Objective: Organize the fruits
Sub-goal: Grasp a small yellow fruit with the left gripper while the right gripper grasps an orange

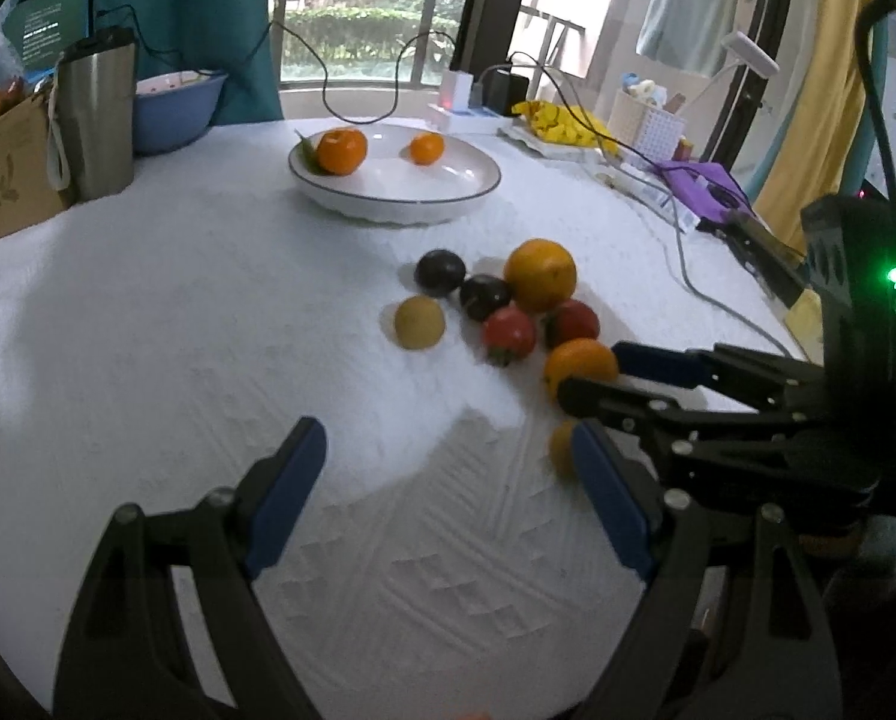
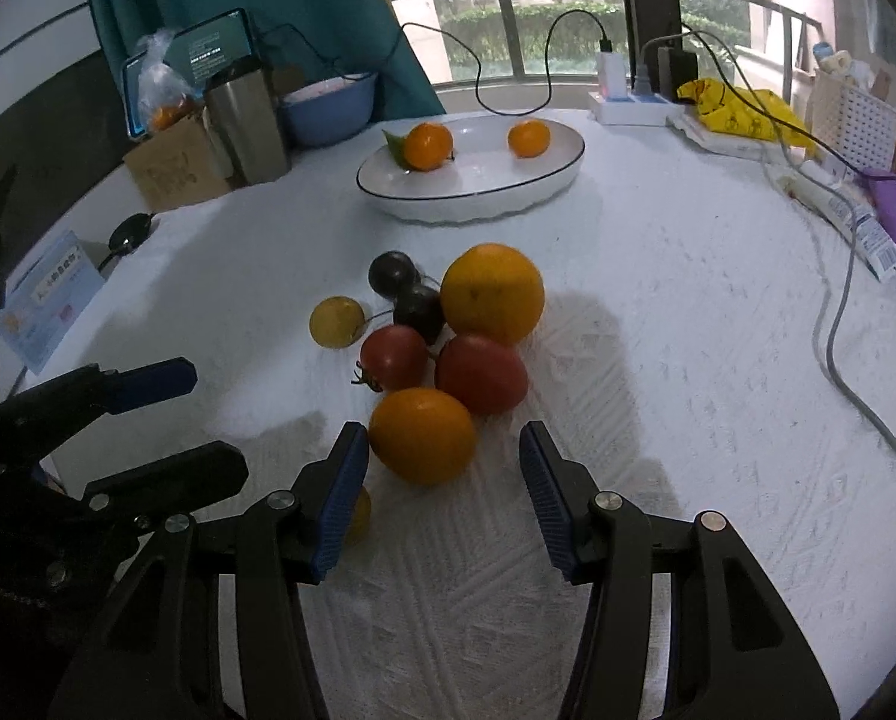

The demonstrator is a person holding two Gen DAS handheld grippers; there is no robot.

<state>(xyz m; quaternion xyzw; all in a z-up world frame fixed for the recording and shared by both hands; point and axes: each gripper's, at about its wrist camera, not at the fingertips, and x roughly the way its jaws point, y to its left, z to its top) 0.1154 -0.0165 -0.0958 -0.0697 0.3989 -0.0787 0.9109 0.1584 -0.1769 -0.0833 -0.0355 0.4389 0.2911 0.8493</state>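
Note:
A white plate (image 2: pixel 559 177) holds two mandarins (image 2: pixel 427 146) at the far middle of the table. A heap of fruit lies nearer: a large orange (image 2: pixel 492 293), two dark plums (image 2: pixel 393 273), two red tomatoes (image 2: pixel 481 374), a yellow fruit (image 2: pixel 336 321) and a mandarin (image 2: pixel 422 435). My right gripper (image 2: pixel 444 450) is open, its blue pads either side of that near mandarin. A small yellow fruit (image 2: pixel 359 515) lies behind its left finger. My left gripper (image 1: pixel 448 444) is open and empty over bare cloth, left of the heap (image 1: pixel 539 275).
A steel tumbler (image 2: pixel 247 120), a blue bowl (image 2: pixel 328 105), a cardboard box (image 2: pixel 172 165) and a tablet stand at the back left. A power strip (image 2: pixel 631 105), cables, a yellow bag (image 2: pixel 742 105) and a white basket (image 2: pixel 856 126) line the back right.

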